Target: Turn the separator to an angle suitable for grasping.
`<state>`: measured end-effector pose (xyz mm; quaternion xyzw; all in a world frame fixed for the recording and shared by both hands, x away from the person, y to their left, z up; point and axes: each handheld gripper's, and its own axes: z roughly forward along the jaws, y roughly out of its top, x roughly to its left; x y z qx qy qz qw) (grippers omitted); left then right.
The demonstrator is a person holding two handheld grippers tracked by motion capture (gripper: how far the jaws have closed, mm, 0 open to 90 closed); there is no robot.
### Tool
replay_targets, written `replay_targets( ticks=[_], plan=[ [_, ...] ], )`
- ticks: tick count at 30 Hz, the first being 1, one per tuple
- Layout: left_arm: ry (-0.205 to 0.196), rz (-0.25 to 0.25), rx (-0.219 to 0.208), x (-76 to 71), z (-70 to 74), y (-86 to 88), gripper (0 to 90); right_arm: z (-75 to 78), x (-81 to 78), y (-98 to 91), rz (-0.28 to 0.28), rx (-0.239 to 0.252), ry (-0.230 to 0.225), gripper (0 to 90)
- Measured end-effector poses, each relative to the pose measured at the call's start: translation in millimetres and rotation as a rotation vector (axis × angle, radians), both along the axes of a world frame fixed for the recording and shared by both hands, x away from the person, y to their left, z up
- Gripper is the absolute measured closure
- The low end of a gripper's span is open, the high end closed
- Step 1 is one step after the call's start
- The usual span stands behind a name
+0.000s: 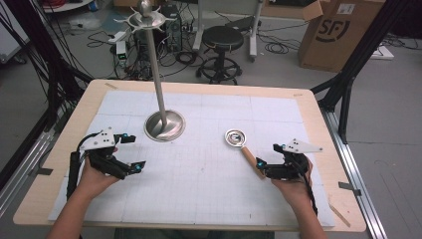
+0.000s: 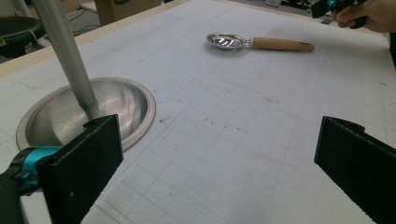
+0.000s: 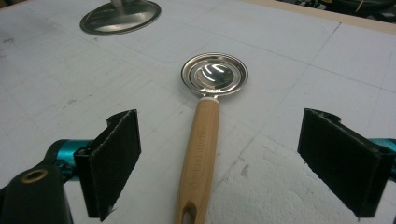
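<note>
Right gripper view is showing the right hand-held gripper (image 3: 219,163) spread wide, with the spoon's wooden handle (image 3: 200,154) lying between its jaws, not yet pinched. The spoon (image 1: 242,146) is resting on the tabletop (image 1: 199,174), at four o'clock from the metal stand (image 1: 164,124). To grab well, the person should lower and squeeze mid-handle. The left hand-held gripper (image 1: 131,153) is waiting, spread and empty.

High view: above my table (image 1: 199,174), looking forward and down.
My left camera: low, facing the stand base (image 2: 86,112).
My right camera: close over the spoon (image 3: 203,135).
Shared: spoon, base.
</note>
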<state>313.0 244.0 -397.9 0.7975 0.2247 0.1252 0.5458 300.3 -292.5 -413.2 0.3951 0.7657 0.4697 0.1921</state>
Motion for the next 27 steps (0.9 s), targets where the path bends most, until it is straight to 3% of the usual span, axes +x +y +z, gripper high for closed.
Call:
replay_targets(
  ticks=[9,13,19,24,27],
  plan=[
    [0.001,-0.005,-0.002,1.6,-1.5,-2.2,1.7,0.4,-0.9,0.1,-0.004,-0.011,0.018,11.9],
    [0.006,-0.003,-0.01,4.0,-3.3,-3.5,1.7,2.0,-3.0,0.6,-0.004,-0.046,0.022,11.9],
    [0.025,-0.012,0.024,3.0,-5.5,-6.6,1.7,3.1,1.2,6.6,-0.007,-0.083,0.059,14.4],
    [0.029,-0.017,0.006,5.2,-5.9,-5.7,1.7,2.3,8.5,15.6,-0.008,-0.118,0.096,14.8],
    [0.035,-0.016,0.003,6.7,-6.8,-5.2,1.7,1.7,17.2,22.0,-0.02,-0.163,0.124,17.4]
  ],
)
